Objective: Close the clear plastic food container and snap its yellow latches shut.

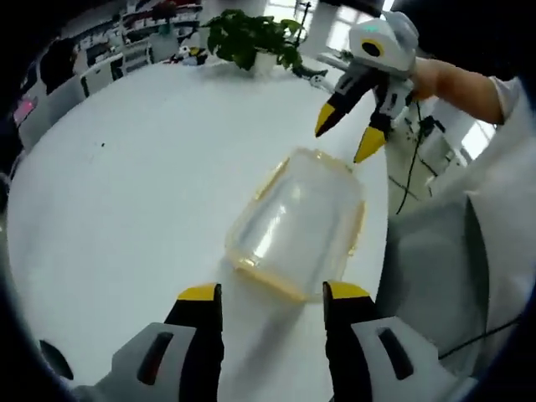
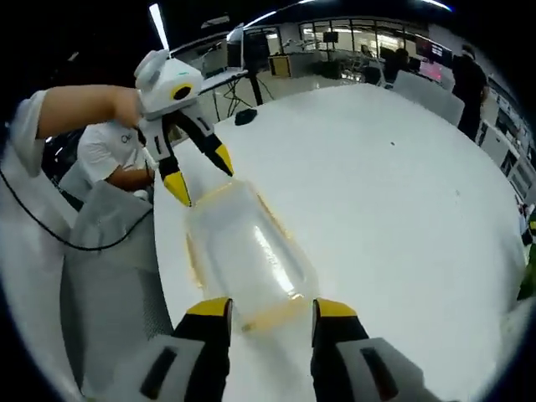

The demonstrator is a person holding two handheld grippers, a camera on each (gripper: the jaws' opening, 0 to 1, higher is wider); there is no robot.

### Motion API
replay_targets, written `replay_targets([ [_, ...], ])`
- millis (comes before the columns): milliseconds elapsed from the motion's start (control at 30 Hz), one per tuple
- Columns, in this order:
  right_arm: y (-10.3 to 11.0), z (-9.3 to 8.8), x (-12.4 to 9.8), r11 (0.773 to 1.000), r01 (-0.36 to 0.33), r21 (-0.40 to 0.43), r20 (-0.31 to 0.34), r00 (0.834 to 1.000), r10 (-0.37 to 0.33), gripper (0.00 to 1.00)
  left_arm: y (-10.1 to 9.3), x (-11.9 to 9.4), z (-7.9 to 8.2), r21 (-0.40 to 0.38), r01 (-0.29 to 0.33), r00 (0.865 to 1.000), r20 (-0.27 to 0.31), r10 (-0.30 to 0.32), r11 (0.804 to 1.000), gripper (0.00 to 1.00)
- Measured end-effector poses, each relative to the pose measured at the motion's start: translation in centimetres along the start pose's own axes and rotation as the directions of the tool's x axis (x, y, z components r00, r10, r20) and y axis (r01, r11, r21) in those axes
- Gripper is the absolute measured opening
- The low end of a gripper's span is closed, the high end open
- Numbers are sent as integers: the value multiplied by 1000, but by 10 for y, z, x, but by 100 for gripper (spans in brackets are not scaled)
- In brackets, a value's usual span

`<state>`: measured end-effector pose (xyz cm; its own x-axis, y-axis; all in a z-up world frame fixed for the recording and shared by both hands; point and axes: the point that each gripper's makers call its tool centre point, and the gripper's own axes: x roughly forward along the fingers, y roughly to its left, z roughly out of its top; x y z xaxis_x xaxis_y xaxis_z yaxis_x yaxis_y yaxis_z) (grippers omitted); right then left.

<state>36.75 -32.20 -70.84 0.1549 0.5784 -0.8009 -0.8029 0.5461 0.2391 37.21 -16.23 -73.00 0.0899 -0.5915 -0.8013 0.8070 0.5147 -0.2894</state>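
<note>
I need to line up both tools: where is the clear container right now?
The clear container lies on the white table near its edge, between the open left tool and the open right tool at its opposite ends.

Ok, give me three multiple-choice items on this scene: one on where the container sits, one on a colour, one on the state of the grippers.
1. Where is the clear container?
A. On the white table, between the two grippers
B. Lifted off the table in one gripper
C. On a chair

2. What colour are the gripper fingertips?
A. Red
B. Yellow
C. Green

3. How do the left gripper and right gripper stand?
A. Both clamped on the container
B. One shut on a latch
C. Both open, one at each end of the container

Answers: 1 A, the container rests on the table with a gripper at either end. 2 B, the tips are yellow in both views. 3 C, each pair of jaws is spread with a gap between them.
</note>
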Motion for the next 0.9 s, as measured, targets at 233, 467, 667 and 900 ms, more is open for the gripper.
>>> replay_targets([
  [233,2,-4,4,964,34,263,29,999,-42,37,-4,3,15,-264,37,994,109,-8,964,44],
  [467,-1,-12,10,942,66,328,-5,998,-68,32,0,9,9,-380,10,994,103,32,925,43],
  [667,0,-15,17,934,66,351,-9,998,-67,30,-3,15,7,-432,26,993,116,27,901,40],
  [900,2,-19,19,942,90,325,-45,996,-80,22,-5,19,4,-432,4,995,90,39,902,34],
])
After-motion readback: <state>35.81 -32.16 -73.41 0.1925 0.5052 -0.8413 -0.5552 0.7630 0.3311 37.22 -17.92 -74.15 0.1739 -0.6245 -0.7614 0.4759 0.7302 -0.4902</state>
